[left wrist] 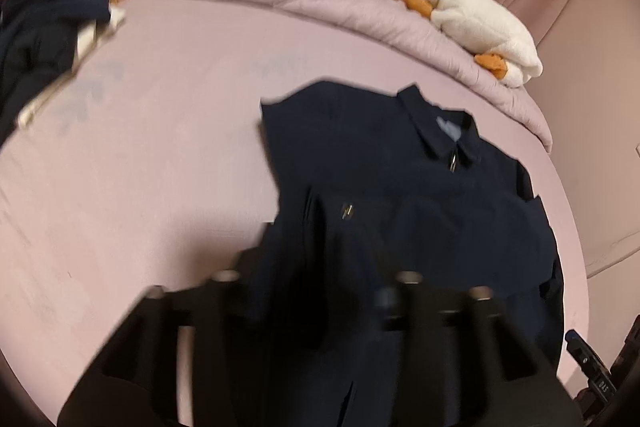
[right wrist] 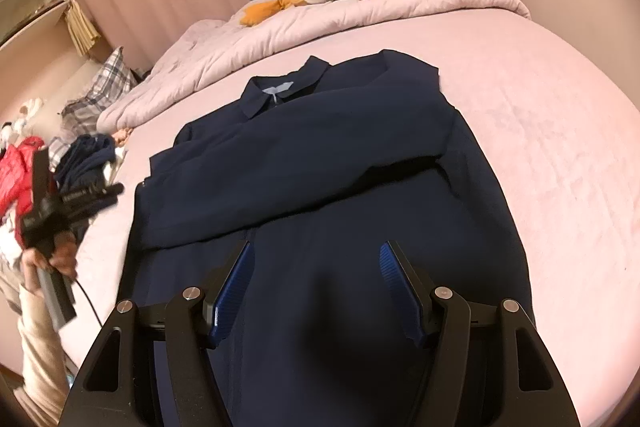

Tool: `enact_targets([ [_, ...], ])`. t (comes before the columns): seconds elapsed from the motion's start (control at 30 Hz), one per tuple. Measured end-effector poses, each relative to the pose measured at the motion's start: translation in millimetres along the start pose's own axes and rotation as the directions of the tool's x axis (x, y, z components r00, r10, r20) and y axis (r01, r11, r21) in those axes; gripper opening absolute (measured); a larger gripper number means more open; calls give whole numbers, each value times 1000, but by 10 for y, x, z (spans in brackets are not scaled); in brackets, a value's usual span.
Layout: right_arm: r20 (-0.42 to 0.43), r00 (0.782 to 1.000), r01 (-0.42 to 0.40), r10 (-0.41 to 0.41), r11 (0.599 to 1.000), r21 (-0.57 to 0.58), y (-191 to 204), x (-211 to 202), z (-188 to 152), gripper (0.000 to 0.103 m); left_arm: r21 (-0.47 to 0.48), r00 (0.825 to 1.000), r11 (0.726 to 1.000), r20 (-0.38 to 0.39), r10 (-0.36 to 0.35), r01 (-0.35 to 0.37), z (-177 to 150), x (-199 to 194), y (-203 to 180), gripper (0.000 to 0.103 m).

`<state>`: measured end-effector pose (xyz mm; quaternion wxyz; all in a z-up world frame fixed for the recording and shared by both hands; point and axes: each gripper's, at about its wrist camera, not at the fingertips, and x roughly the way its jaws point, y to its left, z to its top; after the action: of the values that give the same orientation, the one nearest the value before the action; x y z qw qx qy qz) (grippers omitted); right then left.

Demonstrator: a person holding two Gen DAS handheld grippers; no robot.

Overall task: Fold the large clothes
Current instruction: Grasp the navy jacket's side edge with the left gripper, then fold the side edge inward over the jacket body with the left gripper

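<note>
The navy zip jacket (right wrist: 320,163) lies flat on the pink bed (right wrist: 540,131), collar toward the rumpled quilt (right wrist: 224,47), one sleeve folded across its chest, presumably to narrow it for the next fold. The right gripper (right wrist: 316,287) hovers over the jacket's lower half, jaws wide, nothing between them. The left gripper (right wrist: 86,197), in the person's hand beside the jacket, looks partly open and empty.

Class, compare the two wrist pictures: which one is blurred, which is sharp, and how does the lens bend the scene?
Left wrist view: motion blur smears the left gripper and the dark navy collared jacket. Right wrist view: sharp, the right gripper's ribbed blue pads crisp. Both views: fisheye curves the pink bed sheet, with dark corners.
</note>
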<state>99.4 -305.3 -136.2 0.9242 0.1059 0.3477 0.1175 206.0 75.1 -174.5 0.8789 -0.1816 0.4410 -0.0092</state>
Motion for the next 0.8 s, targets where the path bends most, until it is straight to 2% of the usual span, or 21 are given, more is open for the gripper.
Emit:
enact_targets([
  [0.1, 3, 1000, 0, -1, 1000, 6, -16, -13, -9, 65, -6, 998, 1000, -49, -25, 25, -132, 100, 48, 55],
  [0.33, -4, 1000, 3, -3, 1000, 26, -64, -14, -57, 65, -42, 990, 995, -106, -95, 91, -310, 345, 75, 55],
  [0.47, -18, 1000, 13, -12, 999, 43, -93, -4, -98, 65, -85, 972, 984, -162, -169, 156, -370, 525, 45, 53],
  [0.53, -24, 1000, 17, -15, 999, 46, -108, 2, -123, 65, -85, 975, 983, -137, -173, 163, -375, 549, 30, 38],
  [0.57, -26, 999, 20, -19, 999, 48, -112, 3, -128, 65, -76, 977, 984, -134, -168, 159, -370, 557, 10, 19],
  [0.6, -28, 999, 24, -23, 998, 52, -123, 4, -135, 65, -76, 974, 982, -136, -180, 171, -360, 563, -2, 11],
  [0.63, -29, 999, 27, -26, 998, 57, -132, 2, -139, 65, -79, 973, 981, -132, -189, 179, -350, 533, -26, 10],
  [0.67, -29, 999, 29, -27, 998, 62, -146, -5, -141, 65, -66, 981, 986, -116, -159, 152, -333, 469, -70, 10],
  [0.7, -27, 999, 29, -27, 998, 64, -155, -16, -139, 65, -34, 988, 992, -88, -127, 124, -303, 372, -146, 9],
  [0.8, -16, 999, 37, -36, 997, 64, -167, -51, -127, 65, 17, 994, 994, 12, -106, 106, -145, 75, -301, 8],
])
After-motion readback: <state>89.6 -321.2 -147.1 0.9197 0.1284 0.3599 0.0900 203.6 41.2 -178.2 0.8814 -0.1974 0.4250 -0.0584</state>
